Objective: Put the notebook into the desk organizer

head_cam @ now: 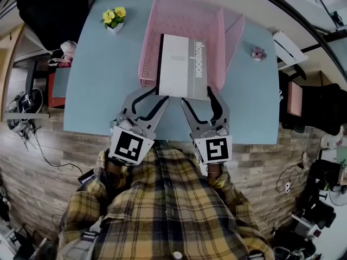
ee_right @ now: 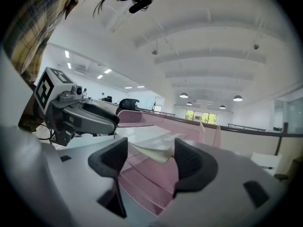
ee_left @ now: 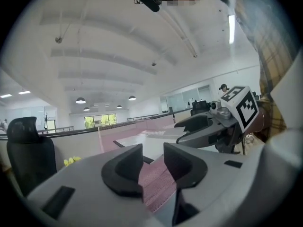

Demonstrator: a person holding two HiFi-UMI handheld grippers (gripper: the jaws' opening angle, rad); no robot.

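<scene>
My plaid shirt (head_cam: 162, 210) fills the foreground; past it my left gripper (head_cam: 157, 95) and right gripper (head_cam: 199, 97) hold their fingers apart — gripping nothing — at the near end of the notebook (head_cam: 181, 64), which lies flat in the pink desk organizer (head_cam: 184, 15) on the worktop (head_cam: 97, 80).

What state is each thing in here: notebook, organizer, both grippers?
Pink mesh desk organizer: standing on the blue table, occupied.
Grey-and-white notebook: closed, lying in that organizer, near end overhanging.
Left gripper: jaws apart, gripping nothing.
Right gripper: jaws apart, gripping nothing.
</scene>
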